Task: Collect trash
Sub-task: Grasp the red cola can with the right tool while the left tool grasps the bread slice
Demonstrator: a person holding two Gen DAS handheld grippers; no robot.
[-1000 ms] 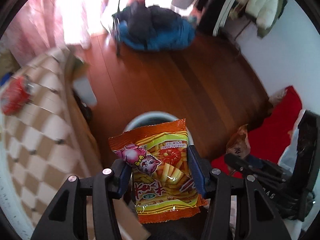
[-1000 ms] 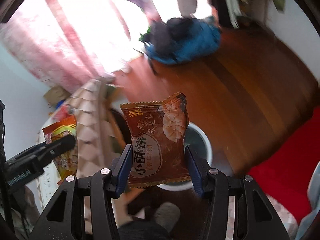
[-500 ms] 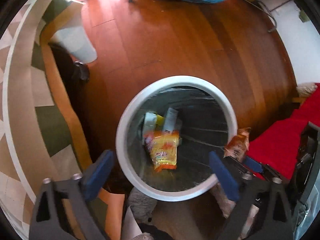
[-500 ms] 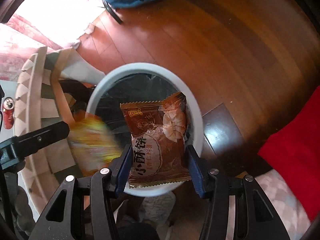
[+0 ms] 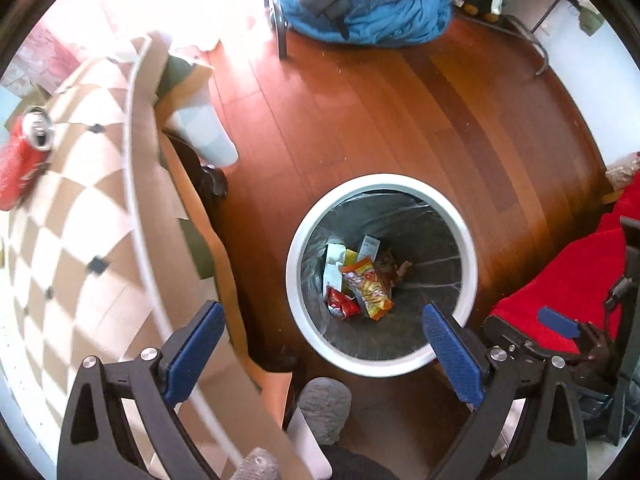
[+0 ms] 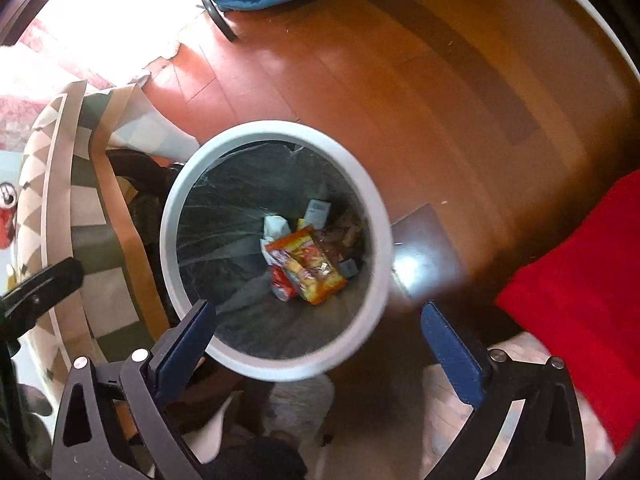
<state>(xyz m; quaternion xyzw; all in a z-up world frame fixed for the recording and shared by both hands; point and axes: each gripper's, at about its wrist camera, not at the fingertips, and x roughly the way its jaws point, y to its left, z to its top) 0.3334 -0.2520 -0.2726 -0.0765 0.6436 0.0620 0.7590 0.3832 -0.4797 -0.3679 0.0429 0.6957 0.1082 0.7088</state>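
A round white-rimmed trash bin [image 5: 294, 240] with a dark liner stands on the wooden floor, also in the right wrist view [image 6: 168, 216]. Inside lie an orange snack packet [image 5: 370, 286] [image 6: 310, 266], a brown biscuit packet [image 5: 390, 266] [image 6: 340, 240], a red wrapper [image 5: 340, 306] and white paper scraps. My left gripper [image 5: 320, 344] is open and empty above the bin's near rim. My right gripper [image 6: 318, 340] is open and empty above the bin too. A red soda can [image 5: 24, 156] lies on the checkered table at left.
The checkered table [image 5: 80, 220] runs along the left, its cloth hanging beside the bin. A red cushion [image 6: 580, 280] lies at the right. A blue bundle [image 5: 368, 12] and a chair leg [image 5: 280, 32] are far across the floor. Feet in grey slippers [image 5: 324, 404] are below the bin.
Both grippers opened over the bin. The orange packet dropped in first from the left, then the brown packet fell from the right gripper. Both now lie in the bin.
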